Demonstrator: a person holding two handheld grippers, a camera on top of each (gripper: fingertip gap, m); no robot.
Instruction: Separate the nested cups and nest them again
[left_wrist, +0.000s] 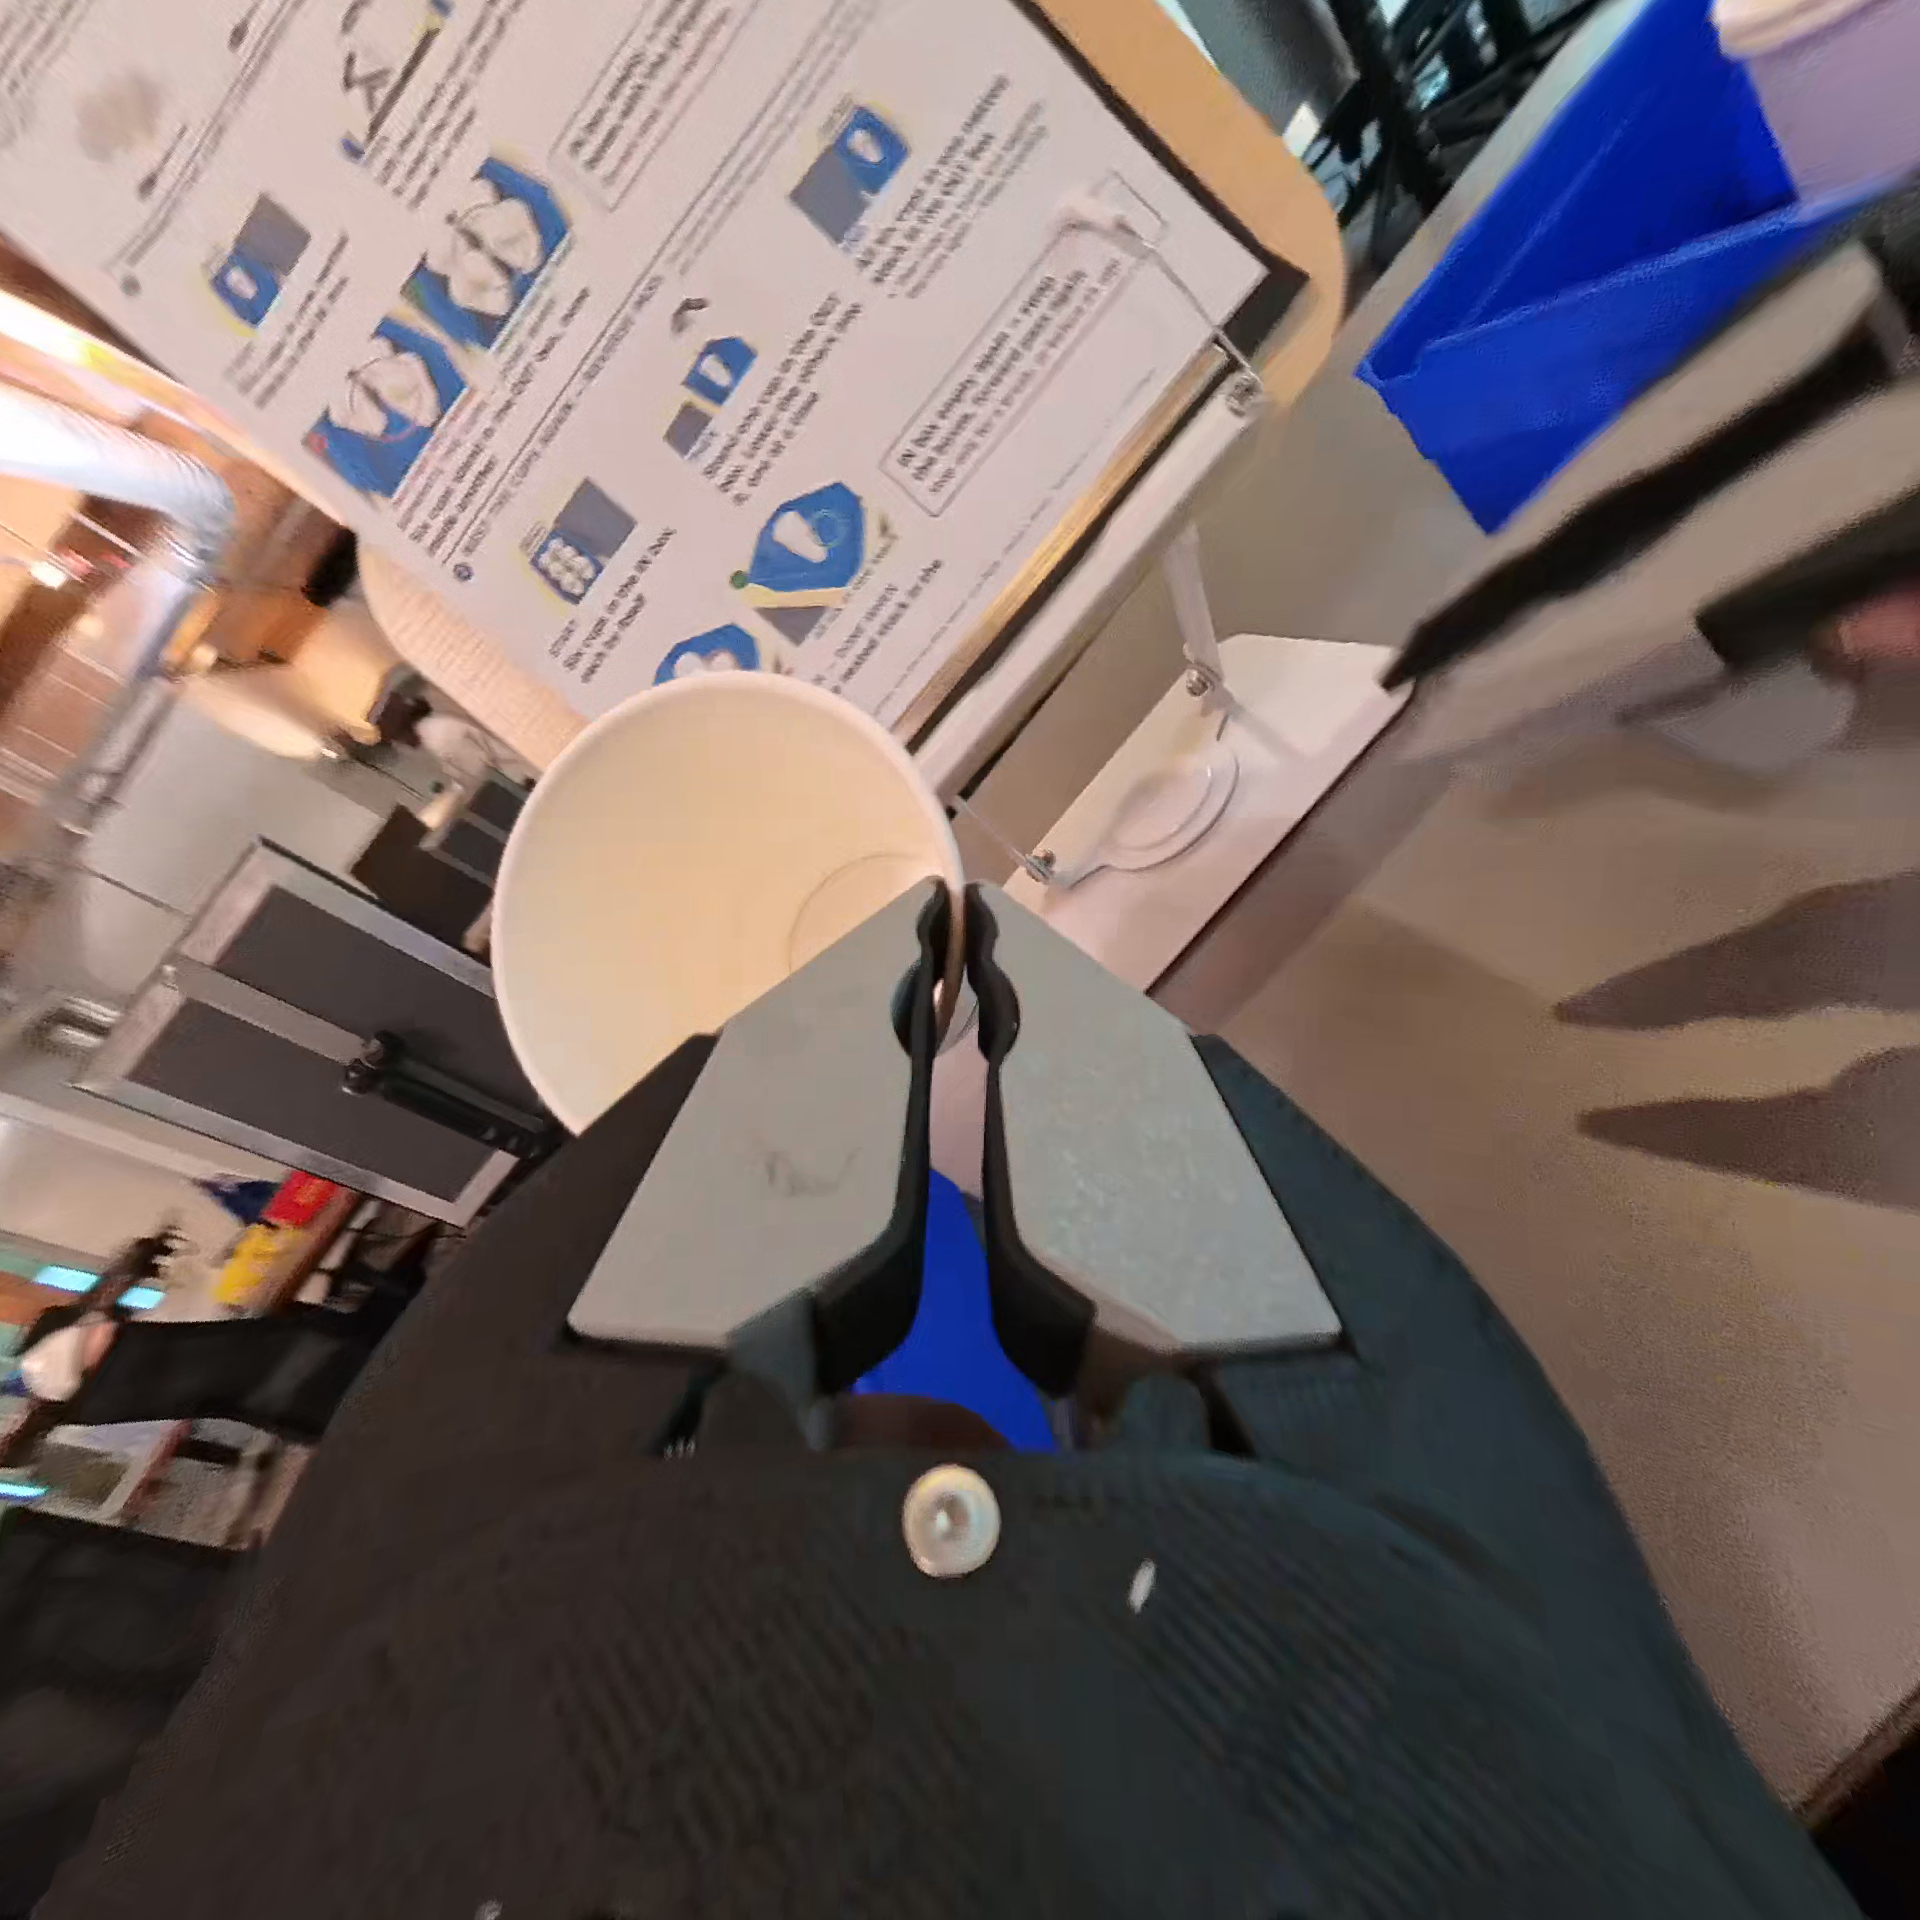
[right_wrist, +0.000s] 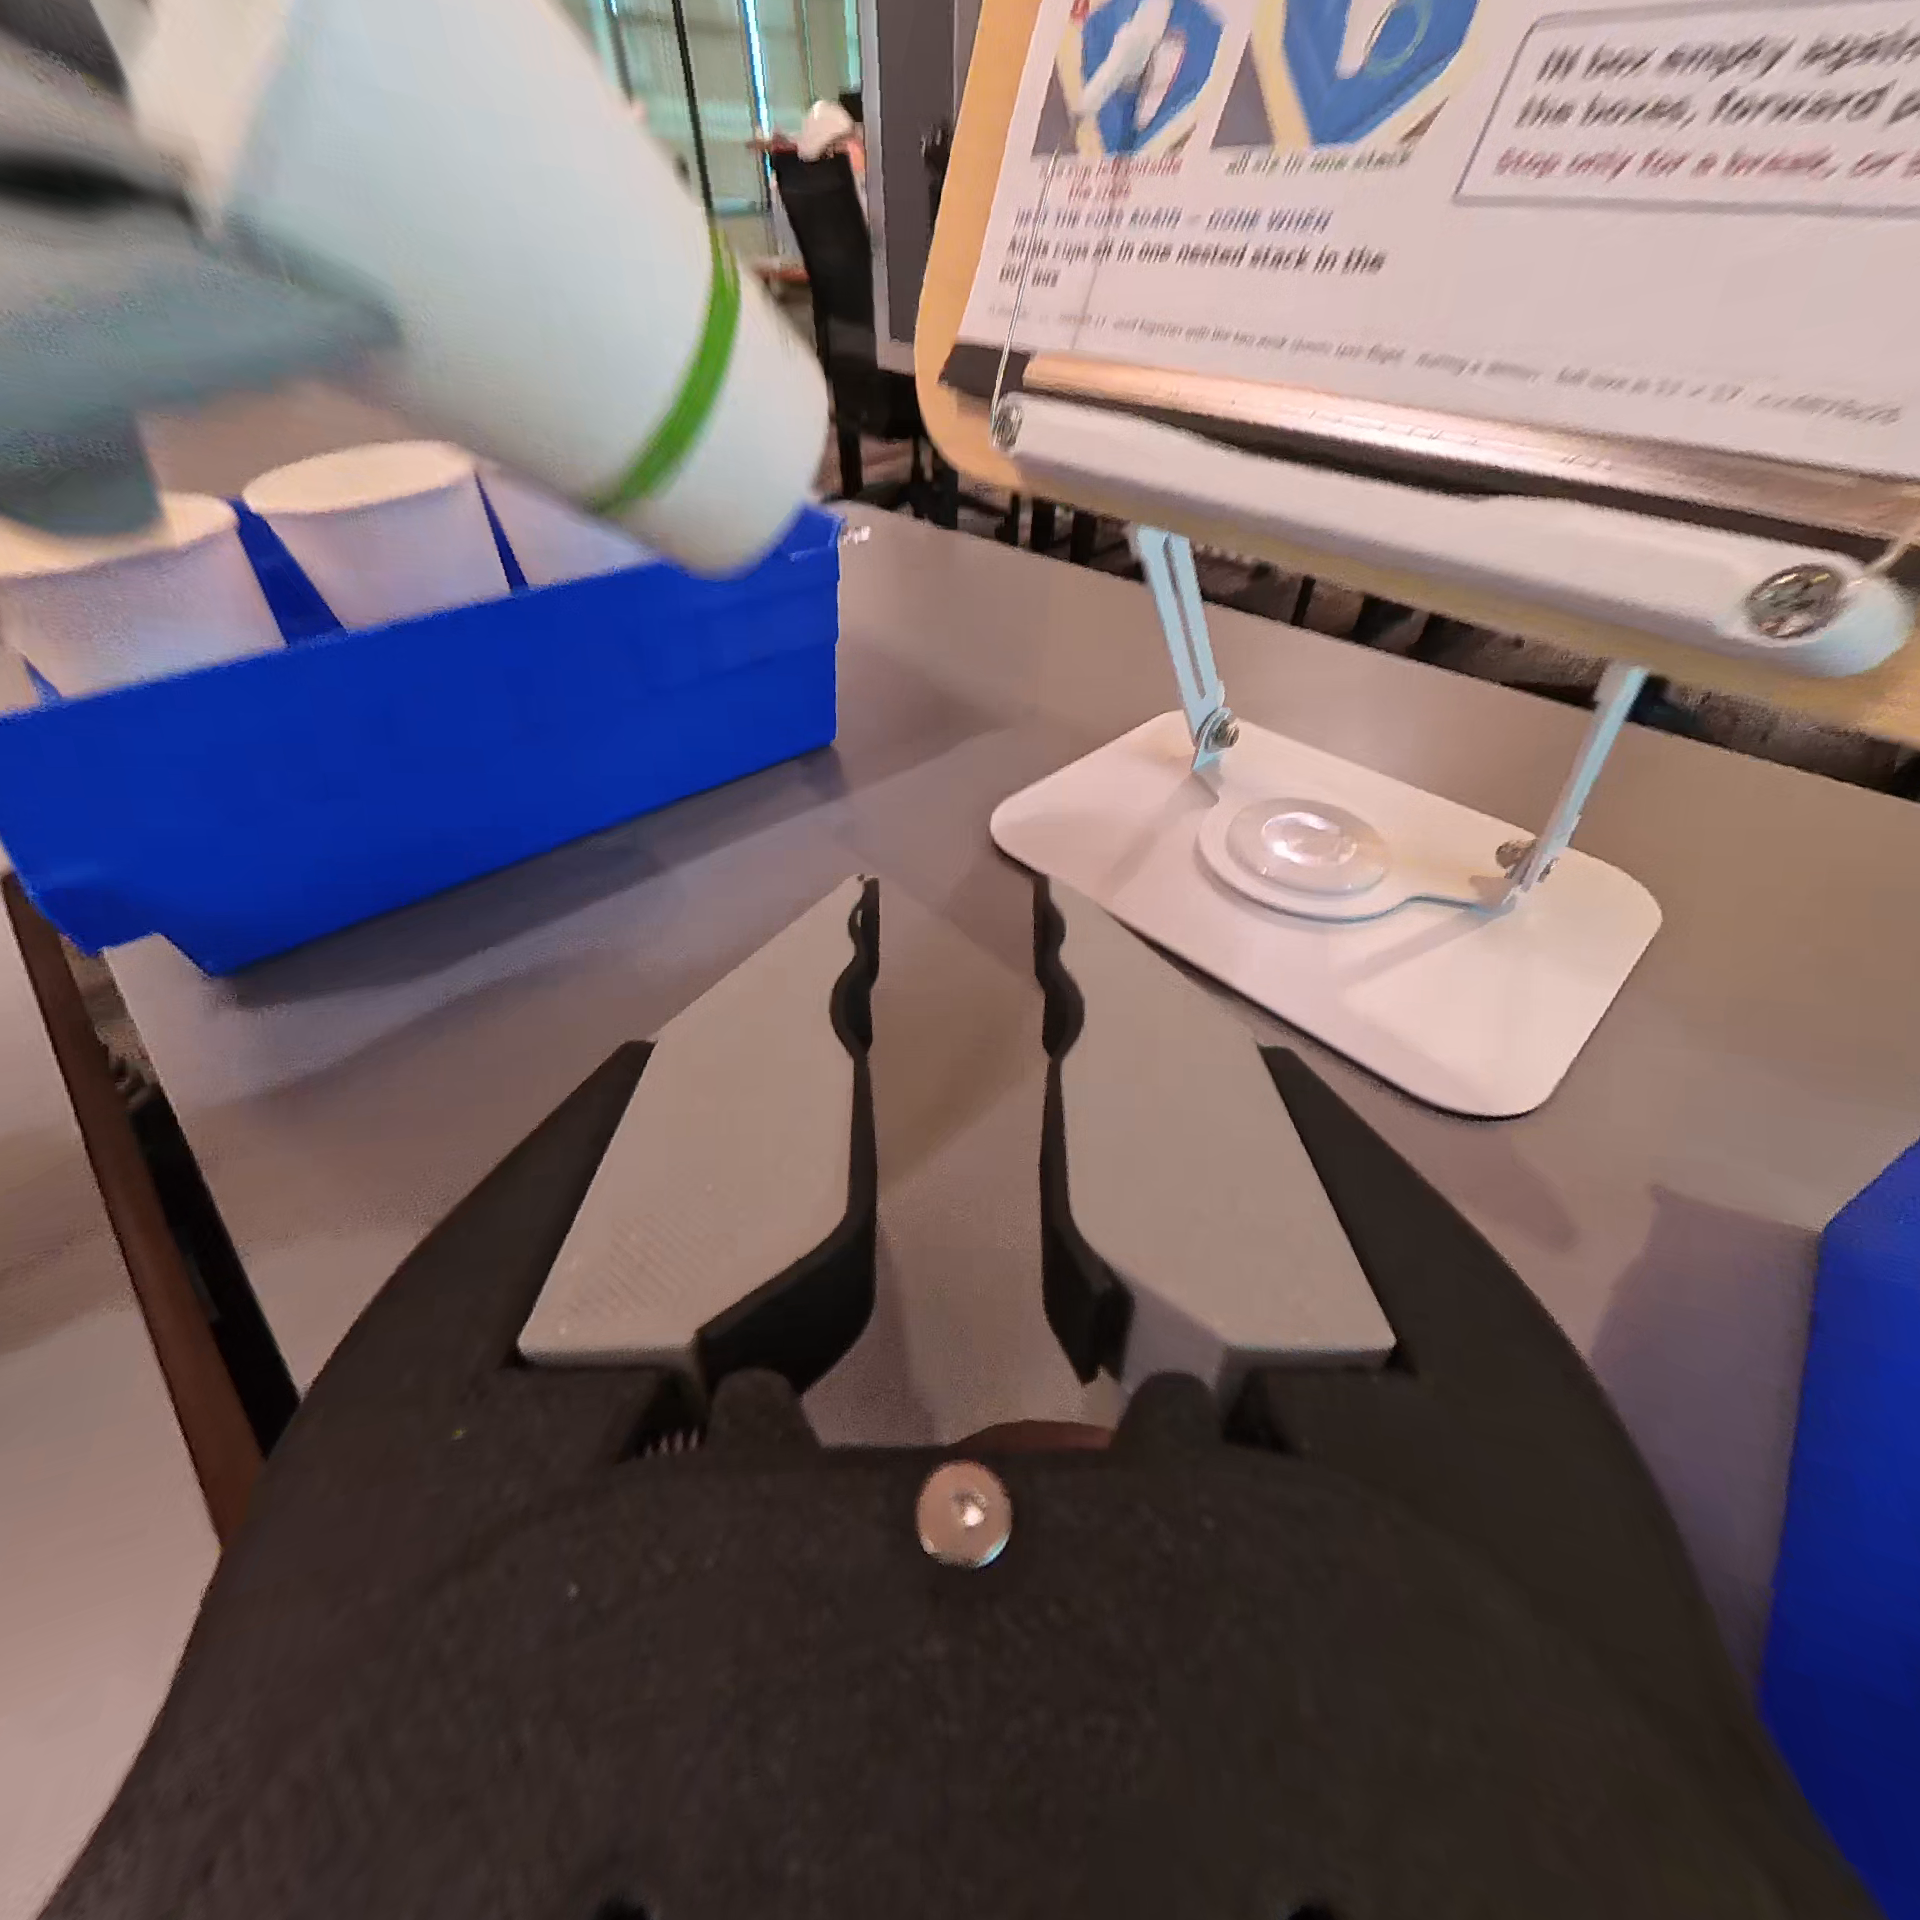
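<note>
My left gripper (left_wrist: 956, 902) is shut on the rim of a white paper cup (left_wrist: 686, 873), held in the air with its open mouth toward the camera. The same cup (right_wrist: 520, 270), white with a green band near its base, shows tilted at the upper left of the right wrist view, with the blurred left gripper (right_wrist: 94, 312) on it. Below it a blue bin (right_wrist: 436, 748) holds upside-down white cups (right_wrist: 374, 530). My right gripper (right_wrist: 951, 904) is open and empty, low over the grey table (right_wrist: 935, 675).
A white stand (right_wrist: 1330, 914) with a tilted instruction sheet (right_wrist: 1507, 208) sits at the right of the table. A second blue bin (right_wrist: 1860, 1558) is at the right edge. The blue bin (left_wrist: 1579, 312) and the right gripper (left_wrist: 1662, 561) show blurred in the left wrist view.
</note>
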